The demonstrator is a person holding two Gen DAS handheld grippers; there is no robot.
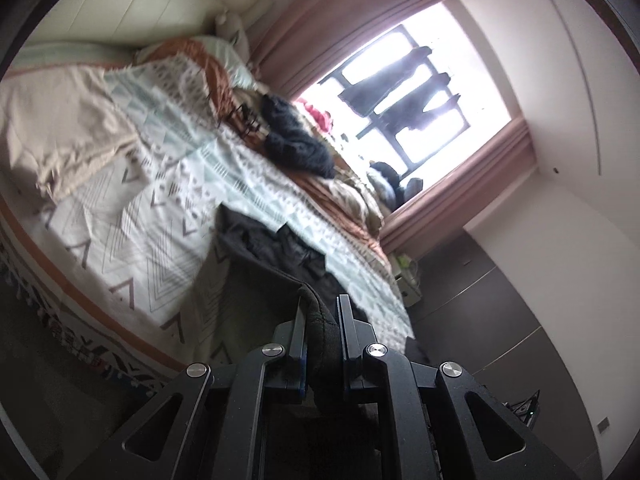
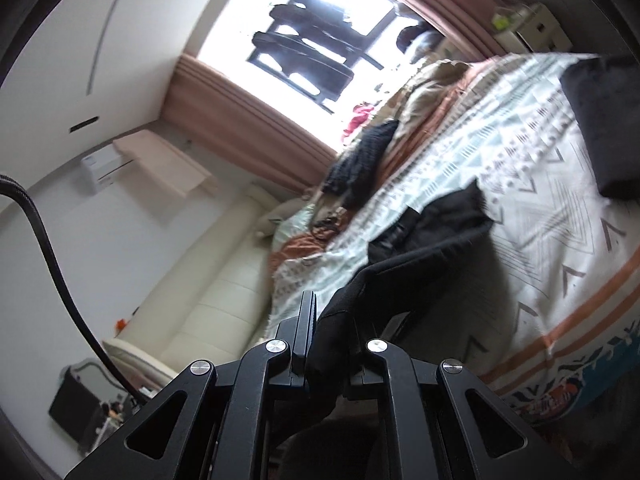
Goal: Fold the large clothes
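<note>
Left gripper [image 1: 323, 312]: jaws narrow, clamped on a thick folded edge of the dark garment [image 1: 276, 248]. Right gripper [image 2: 332, 312]: jaws narrow too, pinching another edge of the same cloth, which bulges up between the fingers.

From both grips the garment runs forward and down onto the bed [image 1: 132, 240]; its far end lies bunched on the patterned cover, with the near part raised between the two grippers.

Handling, as a judgement: soft, limp, fairly thick weave with some weight, so it will sag in the middle and drag on the cover. Not slippery, not fragile. Best held at a hem or corners, well apart, to keep the span taut.

Beyond: a dark knit heap [image 1: 296, 140], a beige blanket [image 1: 68, 128], a window [image 1: 404, 88] with pink curtains.
</note>
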